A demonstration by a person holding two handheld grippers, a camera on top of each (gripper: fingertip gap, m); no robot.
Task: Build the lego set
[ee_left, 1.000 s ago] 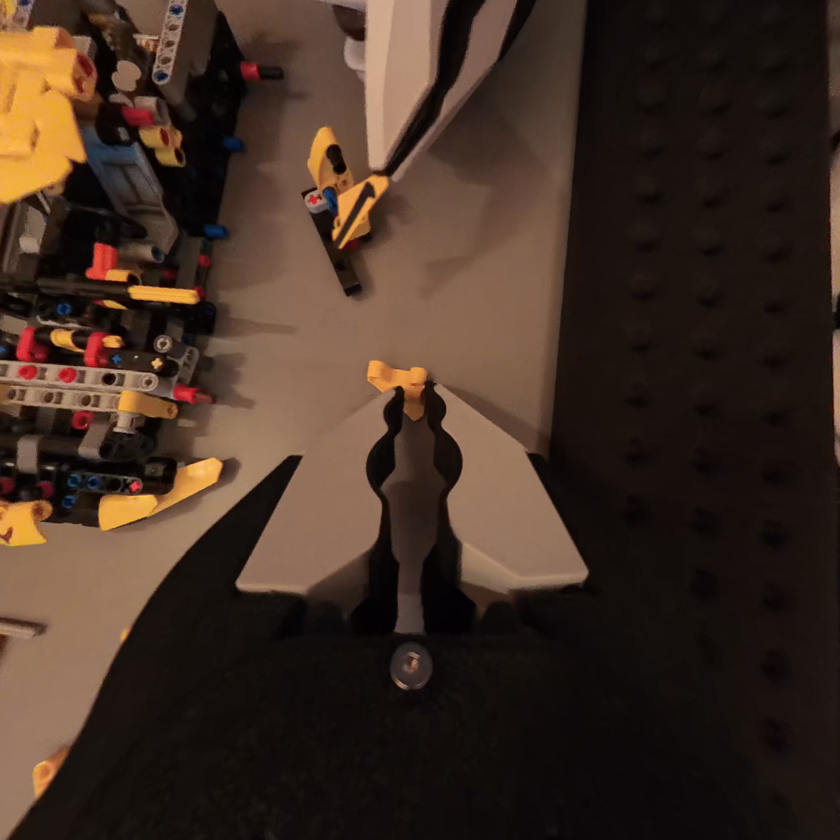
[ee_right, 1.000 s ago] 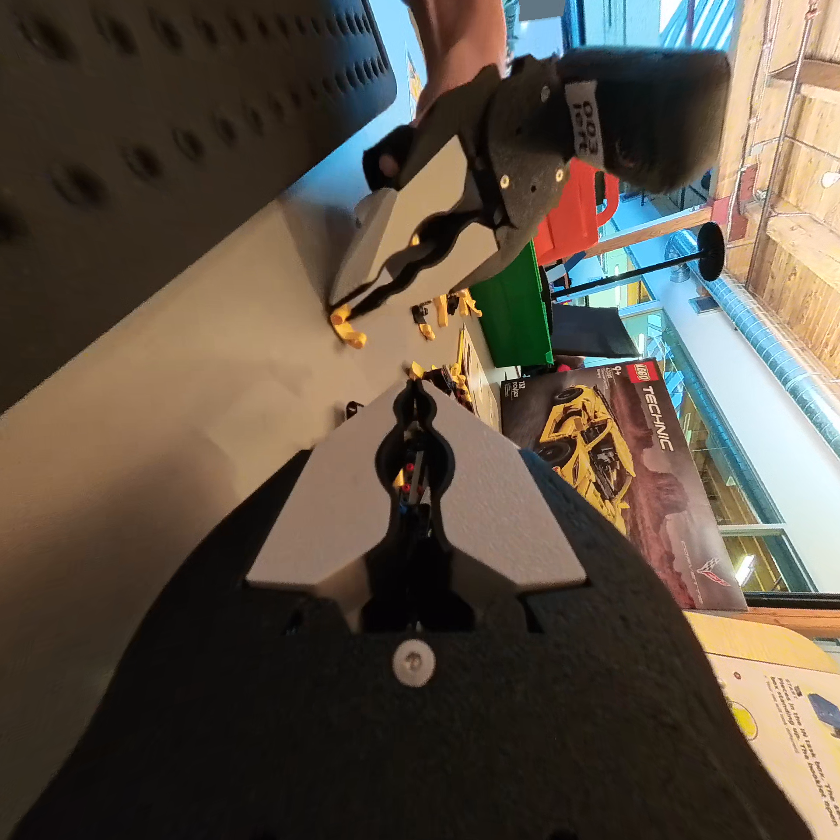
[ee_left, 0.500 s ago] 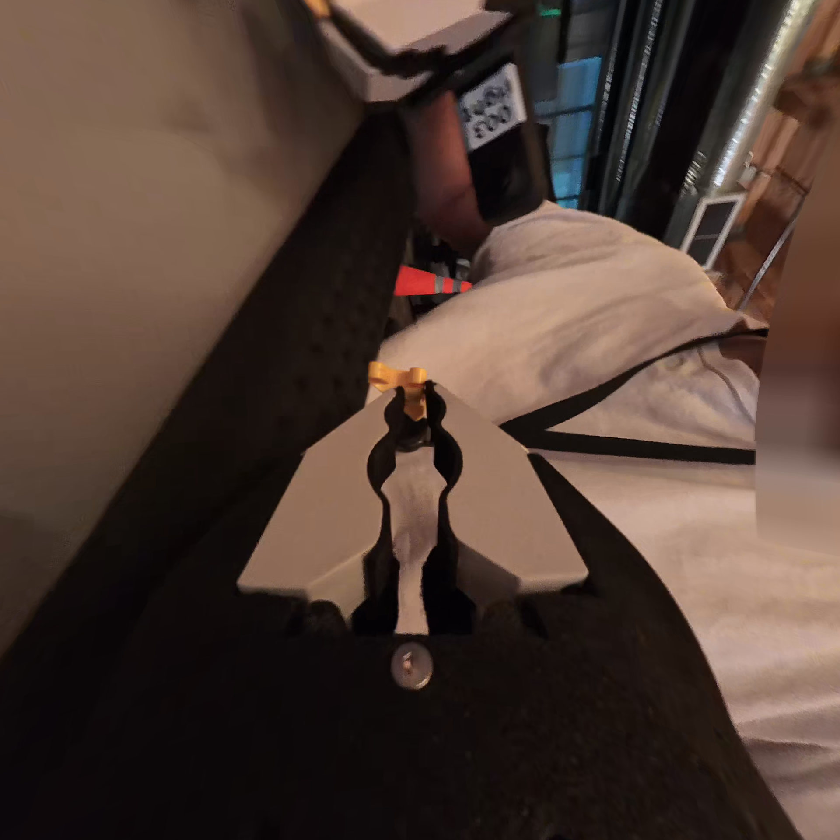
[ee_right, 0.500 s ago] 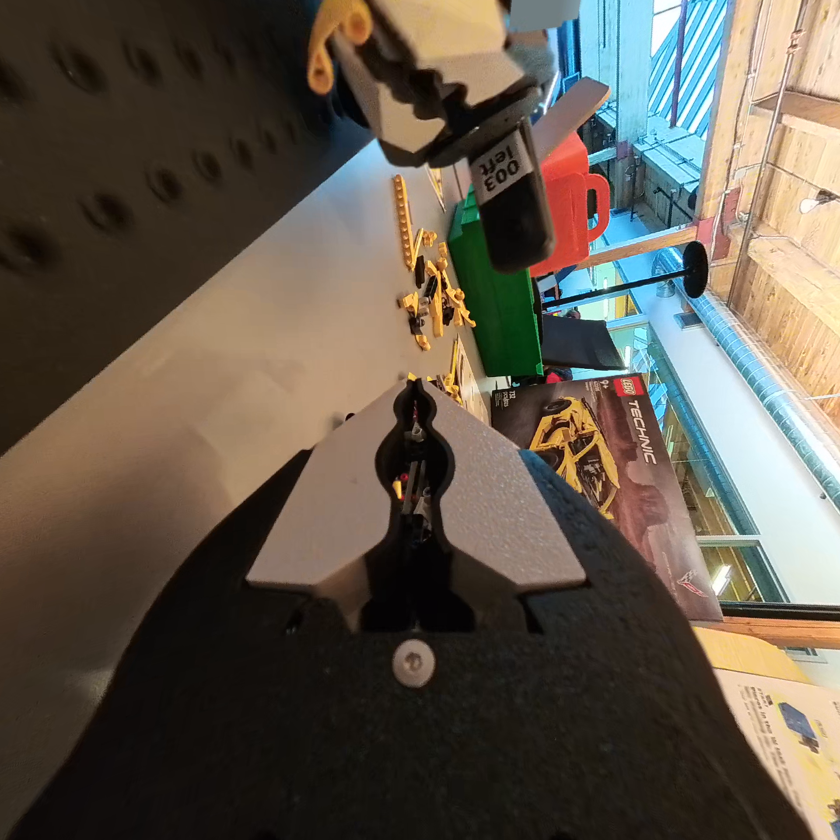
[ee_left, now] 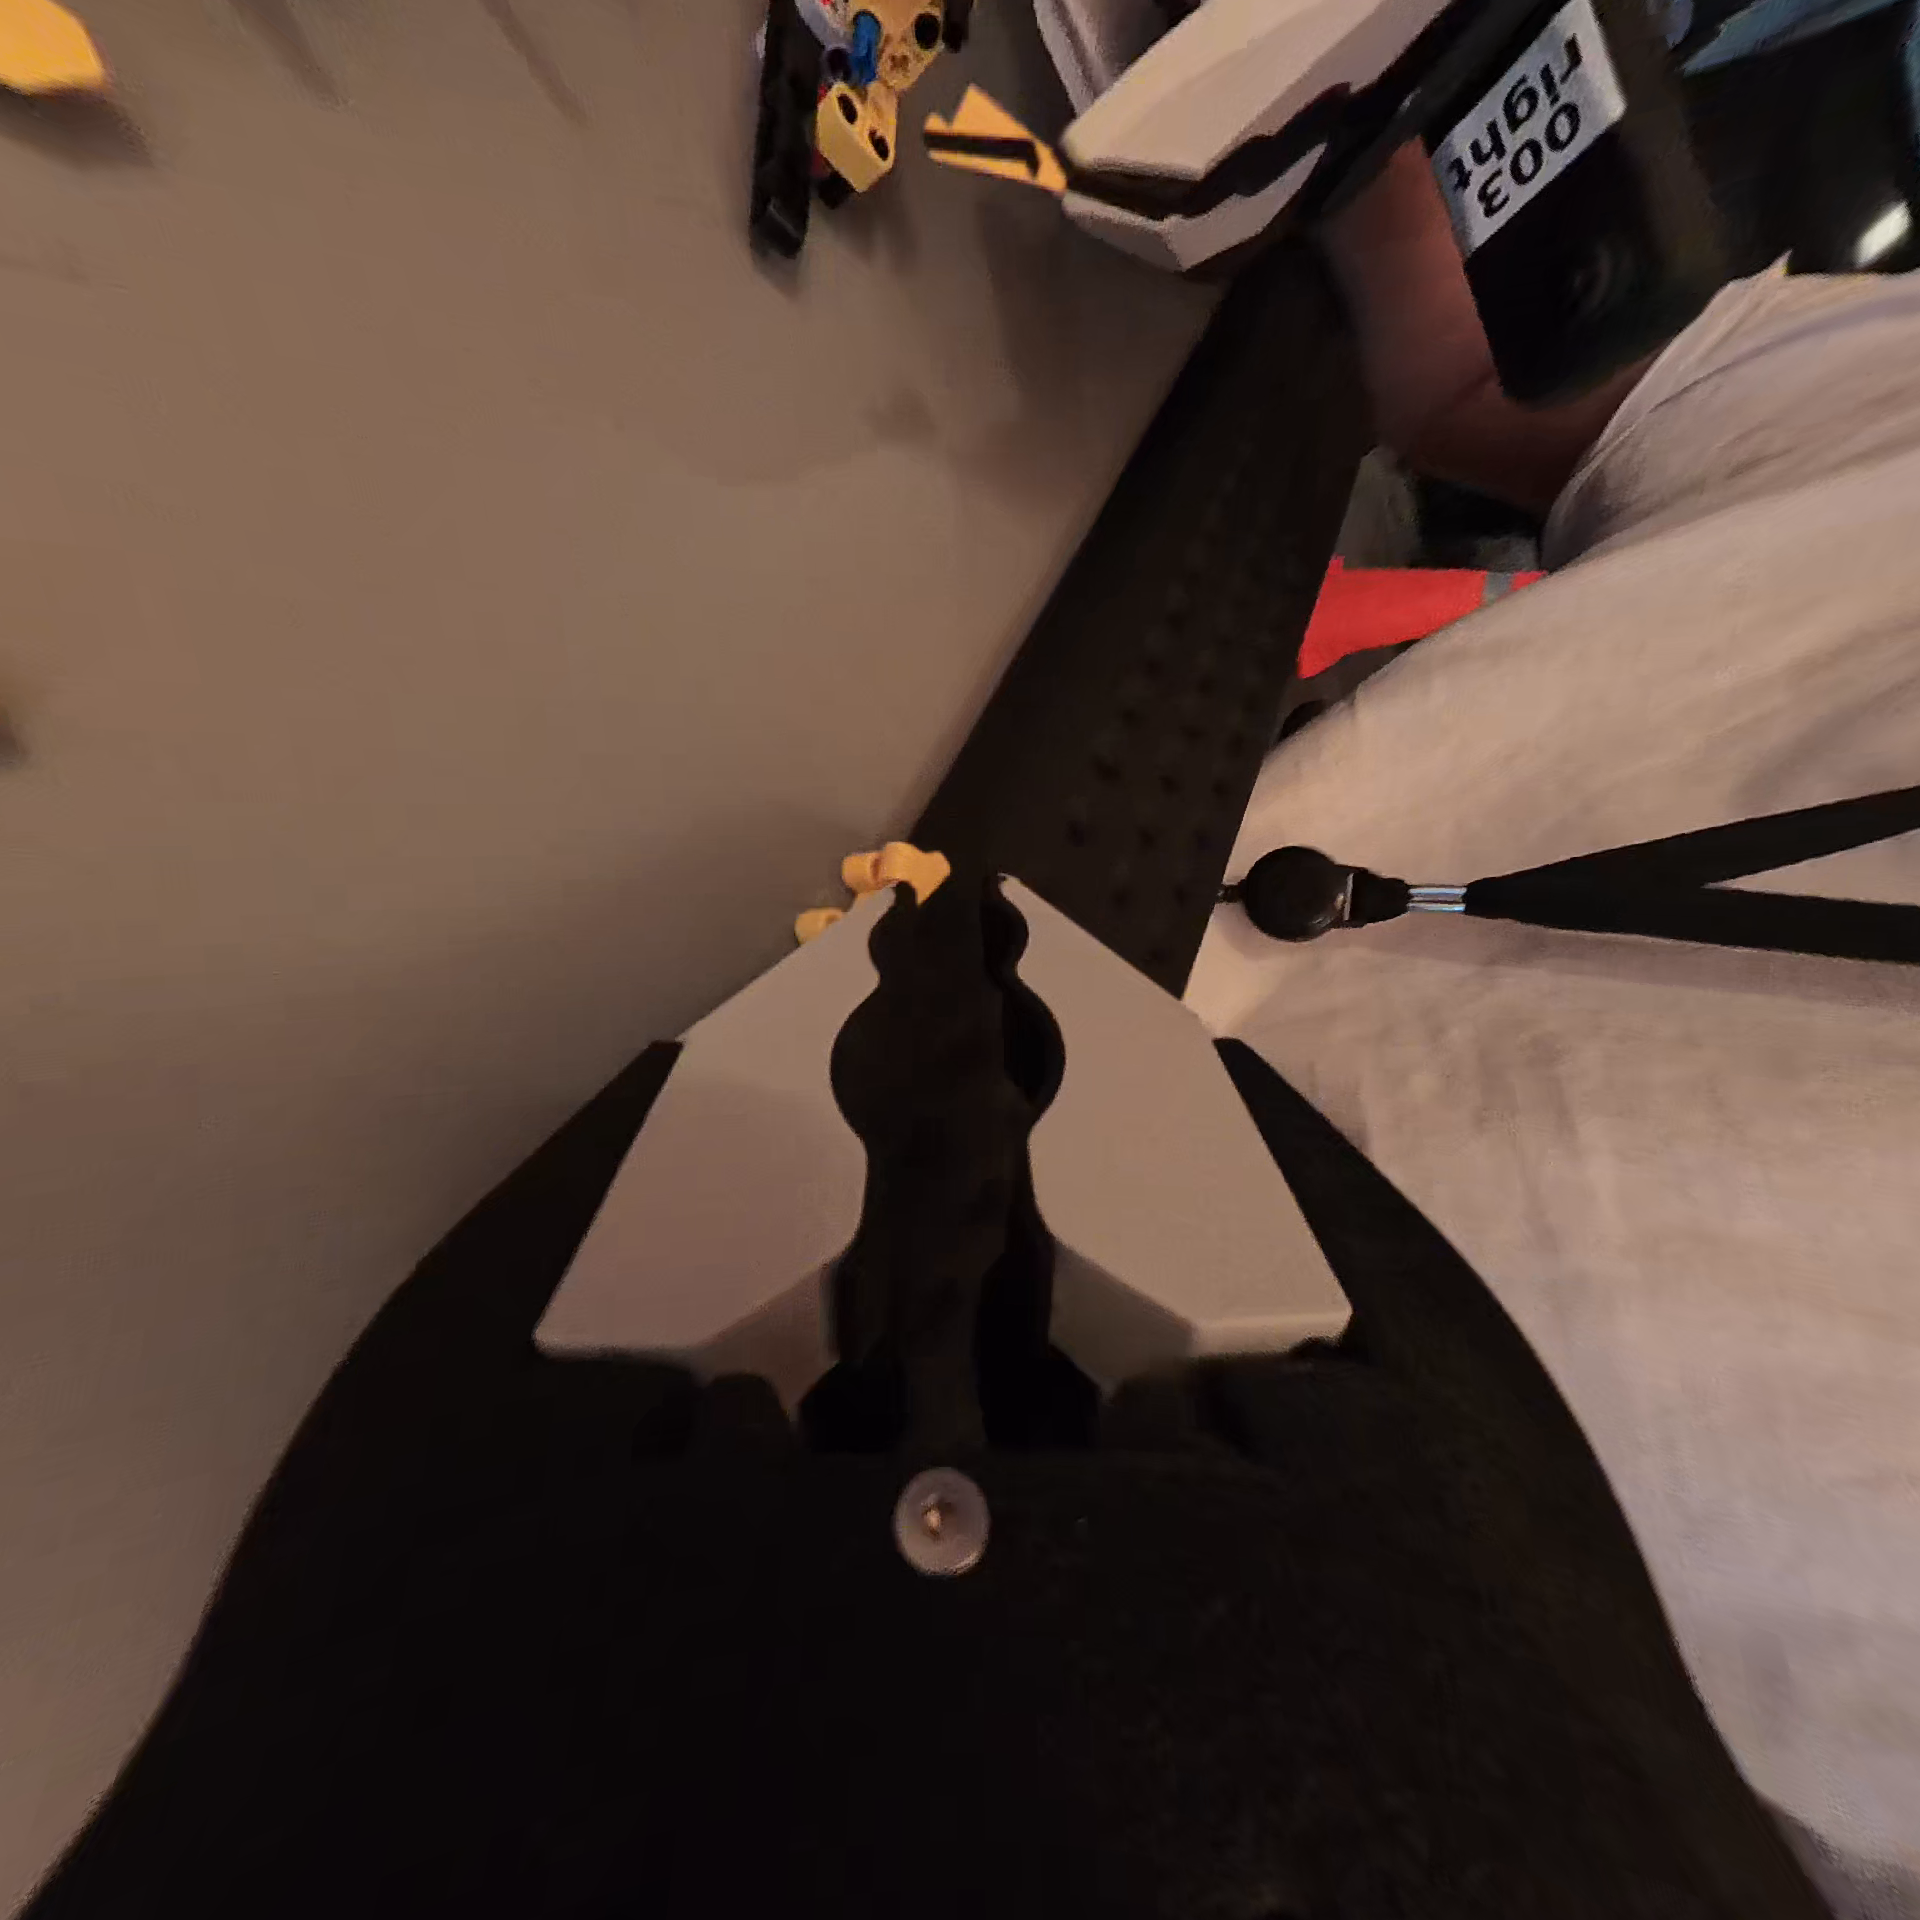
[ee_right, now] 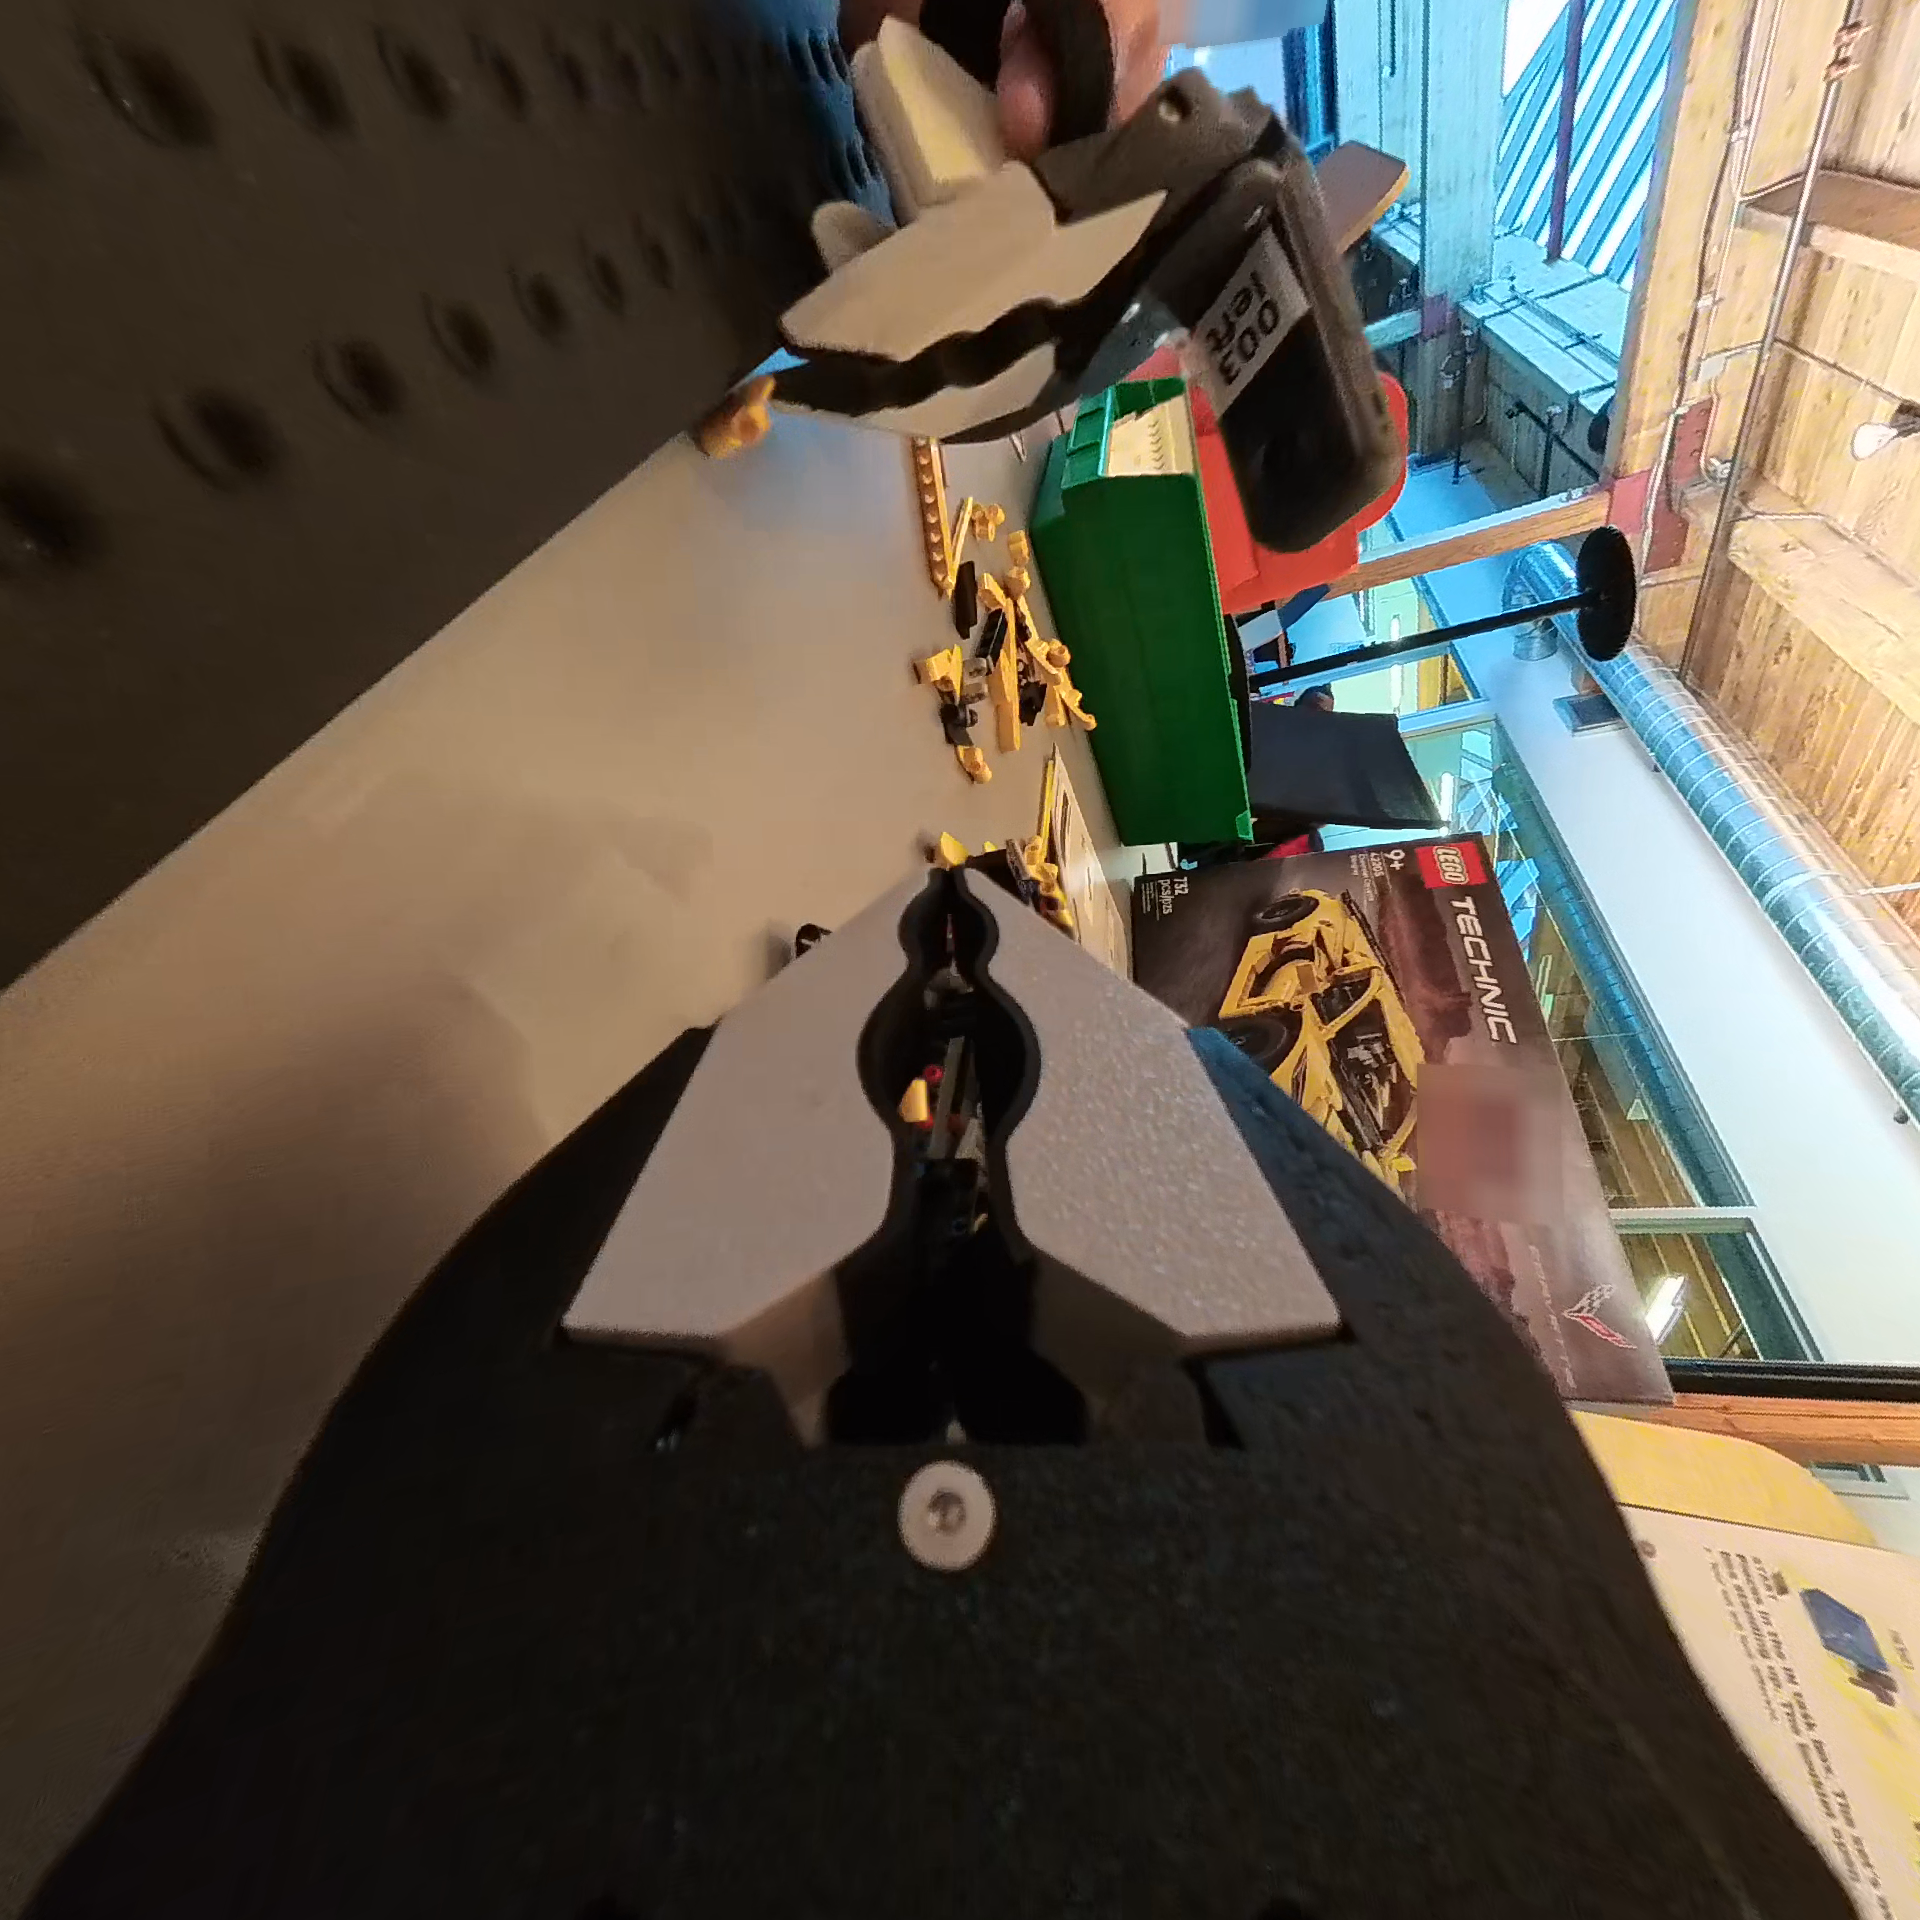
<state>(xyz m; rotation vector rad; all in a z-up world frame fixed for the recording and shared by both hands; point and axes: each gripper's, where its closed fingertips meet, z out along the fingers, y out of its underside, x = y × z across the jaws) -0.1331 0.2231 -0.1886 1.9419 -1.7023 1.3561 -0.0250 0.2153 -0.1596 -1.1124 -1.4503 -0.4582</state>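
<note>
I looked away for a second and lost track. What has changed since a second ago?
The left tool lifted off the table and swung toward the person, carrying the small yellow piece. The right tool barely moved. Both remain shut, the left on that piece, the right on a small black-and-yellow assembly.

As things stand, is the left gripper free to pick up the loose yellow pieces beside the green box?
Probably not: the left gripper is already shut on a small yellow piece, and the loose yellow pieces lie farther off.
</note>
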